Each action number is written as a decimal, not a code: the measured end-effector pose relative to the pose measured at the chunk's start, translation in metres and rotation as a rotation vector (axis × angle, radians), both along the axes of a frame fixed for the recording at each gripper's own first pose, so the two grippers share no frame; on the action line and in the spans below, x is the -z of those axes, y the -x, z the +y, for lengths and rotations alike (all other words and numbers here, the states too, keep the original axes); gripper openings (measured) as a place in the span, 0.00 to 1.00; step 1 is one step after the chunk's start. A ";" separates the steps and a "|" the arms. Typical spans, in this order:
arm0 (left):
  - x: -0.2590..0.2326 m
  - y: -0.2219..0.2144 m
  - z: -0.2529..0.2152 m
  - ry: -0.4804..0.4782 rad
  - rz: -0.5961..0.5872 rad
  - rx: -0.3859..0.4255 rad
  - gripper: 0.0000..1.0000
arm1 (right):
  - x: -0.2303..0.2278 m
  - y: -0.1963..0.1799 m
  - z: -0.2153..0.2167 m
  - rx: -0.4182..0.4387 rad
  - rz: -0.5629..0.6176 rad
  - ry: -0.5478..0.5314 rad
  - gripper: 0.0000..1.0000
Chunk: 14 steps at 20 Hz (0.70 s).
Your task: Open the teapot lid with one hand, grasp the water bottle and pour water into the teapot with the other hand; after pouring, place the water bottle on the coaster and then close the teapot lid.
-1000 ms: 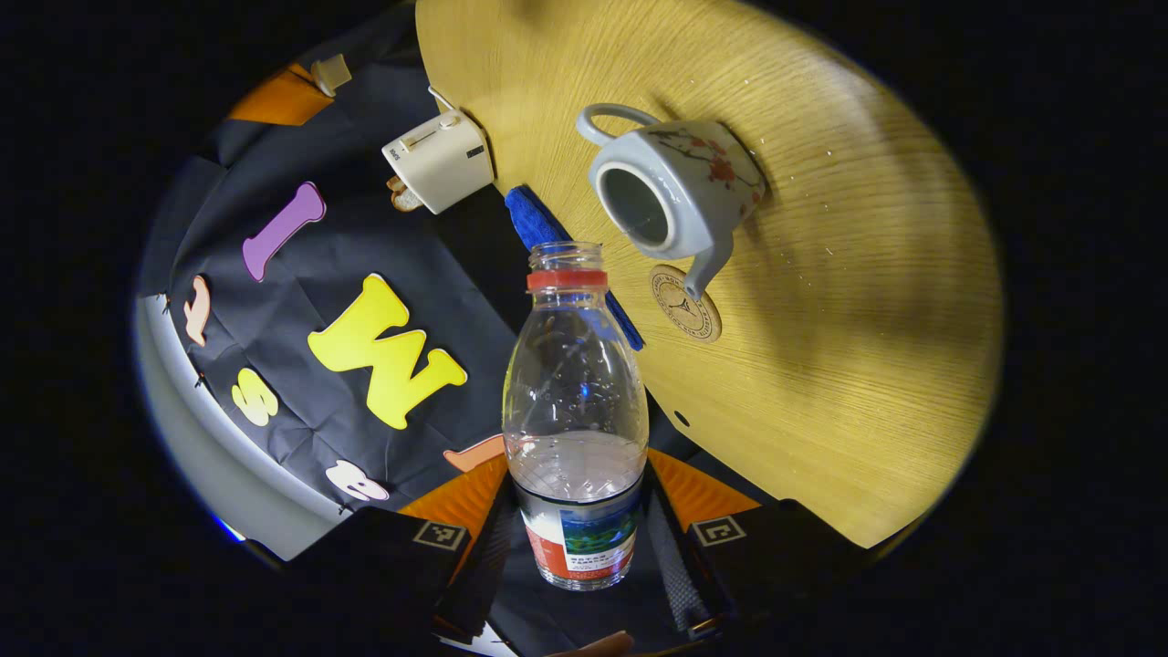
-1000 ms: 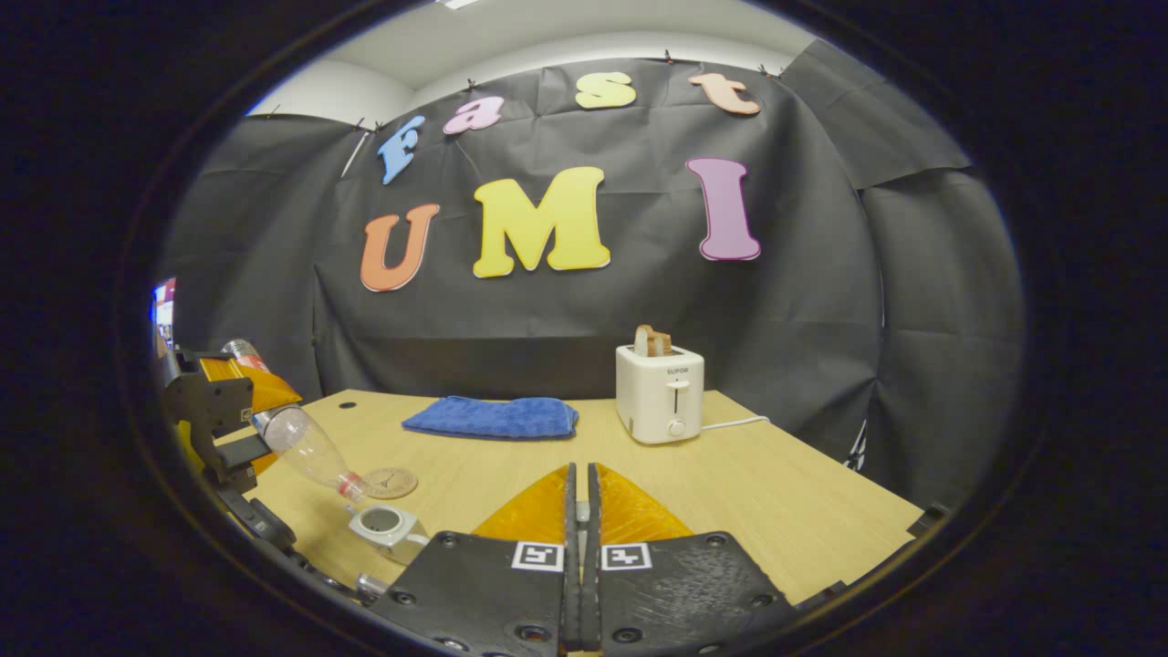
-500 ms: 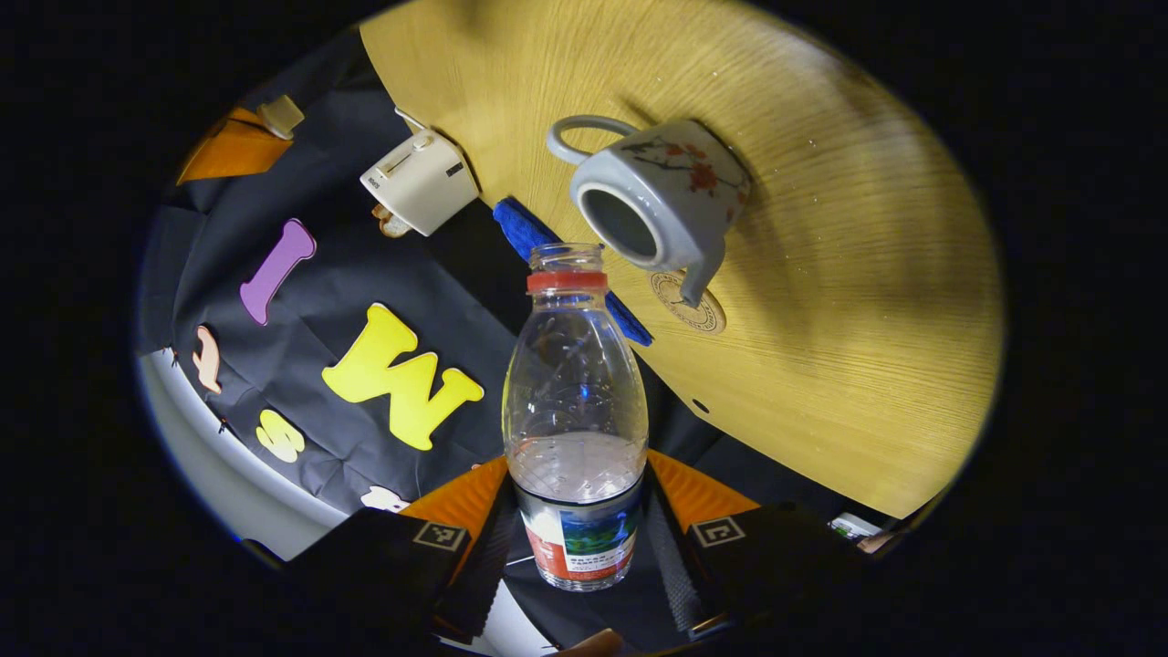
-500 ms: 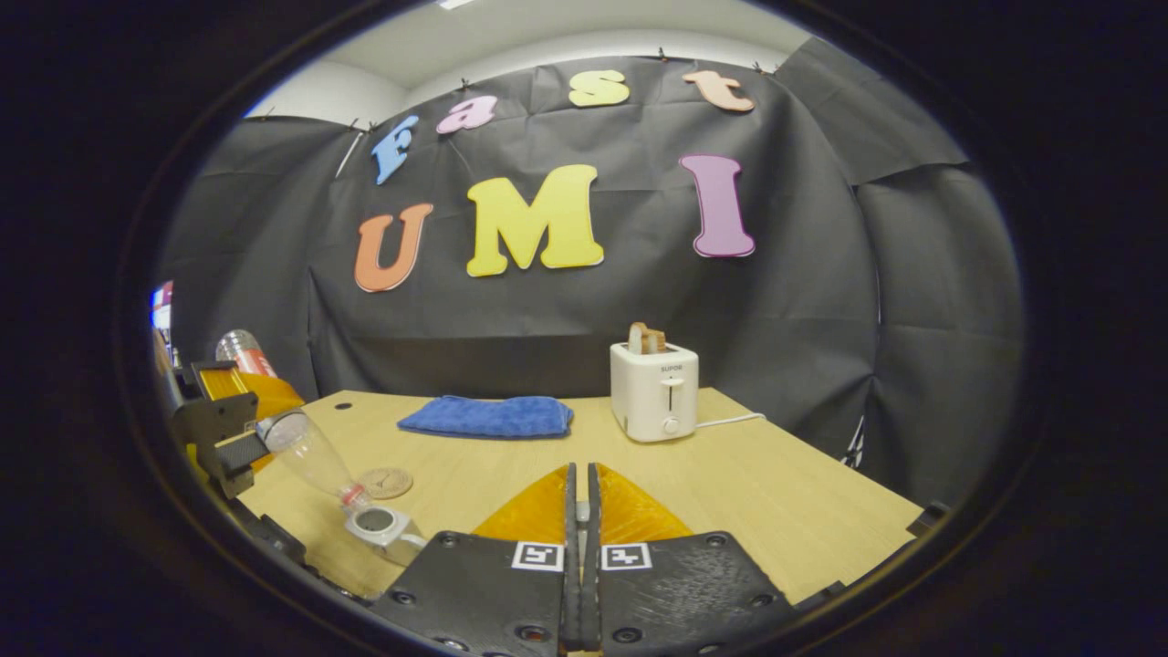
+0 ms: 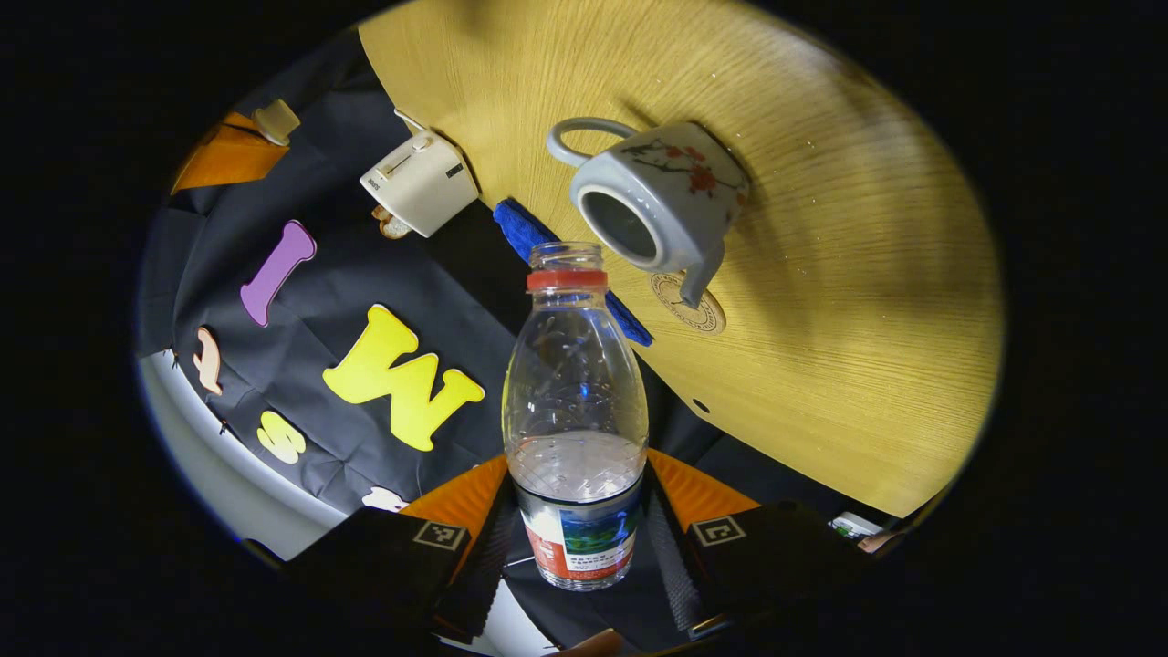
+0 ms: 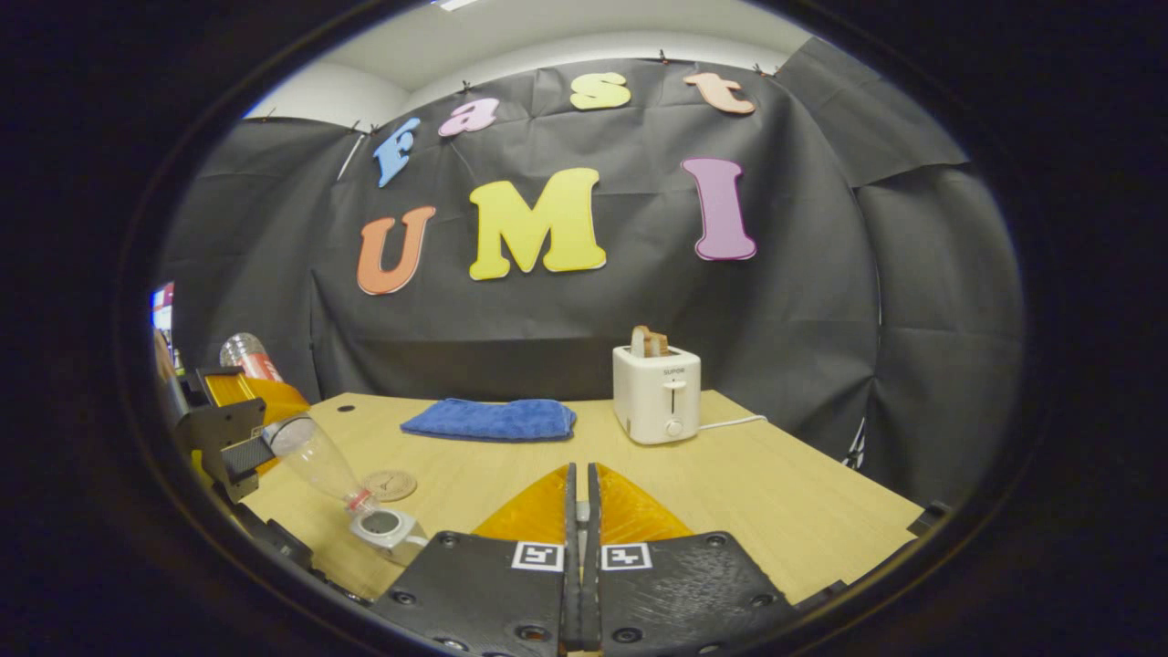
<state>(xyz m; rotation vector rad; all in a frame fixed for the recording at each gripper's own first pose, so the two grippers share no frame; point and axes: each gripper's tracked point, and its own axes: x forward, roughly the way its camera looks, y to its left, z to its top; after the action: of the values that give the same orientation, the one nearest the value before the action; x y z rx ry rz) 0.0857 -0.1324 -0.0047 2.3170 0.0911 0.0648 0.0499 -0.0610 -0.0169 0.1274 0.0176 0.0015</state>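
Observation:
My left gripper [image 5: 577,488] is shut on the lower body of a clear water bottle [image 5: 575,411] with a red neck ring and no cap. The bottle's mouth points at the open top of the white flowered teapot [image 5: 657,196], which stands on the wooden table beside the round coaster [image 5: 698,310]. I see no stream of water. In the right gripper view the bottle [image 6: 319,461] leans mouth-down over the teapot [image 6: 388,527]. My right gripper [image 6: 580,474] is held above the table with its jaws together. In the left gripper view a small beige lid [image 5: 276,119] shows at its tip.
A white toaster [image 6: 657,392] with bread and a folded blue cloth [image 6: 493,418] stand at the back of the table [image 6: 776,493]. The coaster [image 6: 391,484] lies just behind the teapot. The table's right half is bare wood.
Over the last second the bottle's mouth has come closer to the teapot's opening; in the last half second almost nothing has moved. The right gripper stays put.

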 end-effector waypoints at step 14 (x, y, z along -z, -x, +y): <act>0.029 -0.023 0.039 0.830 0.027 0.137 0.74 | 0.011 -0.009 -0.016 0.055 0.023 0.010 0.00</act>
<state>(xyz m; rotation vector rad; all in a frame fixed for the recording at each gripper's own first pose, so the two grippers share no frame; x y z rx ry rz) 0.1084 -0.0936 -0.0334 1.4898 -0.0270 -0.0654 0.0587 -0.0773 -0.0275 0.1175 0.0372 -0.0552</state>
